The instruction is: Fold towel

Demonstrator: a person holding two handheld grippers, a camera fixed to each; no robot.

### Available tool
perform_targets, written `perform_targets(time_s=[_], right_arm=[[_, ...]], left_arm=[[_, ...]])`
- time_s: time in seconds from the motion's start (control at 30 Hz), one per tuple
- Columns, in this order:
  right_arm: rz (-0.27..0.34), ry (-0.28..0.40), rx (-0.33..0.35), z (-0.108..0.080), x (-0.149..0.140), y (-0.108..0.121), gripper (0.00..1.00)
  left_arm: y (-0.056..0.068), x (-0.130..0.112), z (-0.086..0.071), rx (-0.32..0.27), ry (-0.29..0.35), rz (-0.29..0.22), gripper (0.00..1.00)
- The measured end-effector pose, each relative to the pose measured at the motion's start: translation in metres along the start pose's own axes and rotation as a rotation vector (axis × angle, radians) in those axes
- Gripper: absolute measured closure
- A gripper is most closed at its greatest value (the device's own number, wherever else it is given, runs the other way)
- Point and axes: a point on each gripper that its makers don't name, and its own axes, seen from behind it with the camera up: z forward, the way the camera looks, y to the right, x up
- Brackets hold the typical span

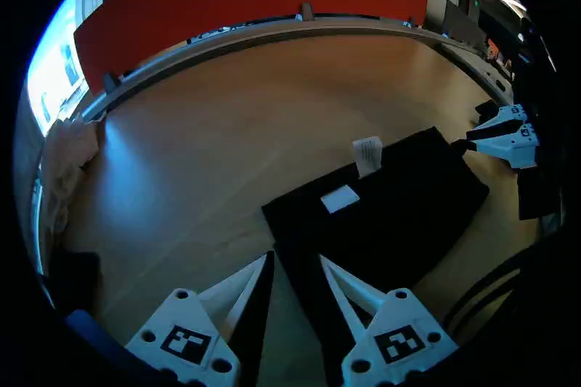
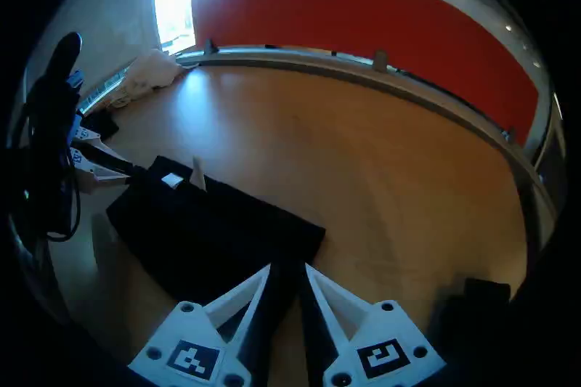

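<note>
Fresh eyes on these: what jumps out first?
The black towel spread on the wooden table, with the left gripper and right gripper each pinching a corner in its jaws. Behind it, the big red panel stands along the table's far edge.

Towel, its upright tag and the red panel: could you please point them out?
towel (image 1: 407,213): left gripper view, middle of the black cloth.
tag (image 1: 367,156): left gripper view, its white face.
red panel (image 1: 254,2): left gripper view, its centre.
</note>
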Motion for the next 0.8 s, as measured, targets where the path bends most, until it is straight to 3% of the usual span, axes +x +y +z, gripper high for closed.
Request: perform_targets(time_s=[0.2,0.43,0.53,0.7,0.8], right_arm=[[0.013,0.005,-0.022,0.003,0.002,0.007,0.69],[0.001,0.012,-0.040,0.002,0.004,0.013,0.34],[0.002,0.017,-0.042,0.001,0.006,0.014,0.31],[0.009,0.023,-0.038,-0.003,0.006,0.014,0.17],[0.011,0.026,-0.039,-0.007,0.004,0.014,0.17]], left_arm=[[-0.007,0.003,0.003,0.024,0.005,-0.004,0.56],[-0.015,0.003,0.003,0.050,0.007,-0.006,0.35],[-0.017,0.003,0.002,0.059,0.009,-0.014,0.27],[-0.023,0.006,-0.004,0.081,0.025,-0.032,0.15],[-0.025,0.007,-0.008,0.085,0.034,-0.042,0.15]])
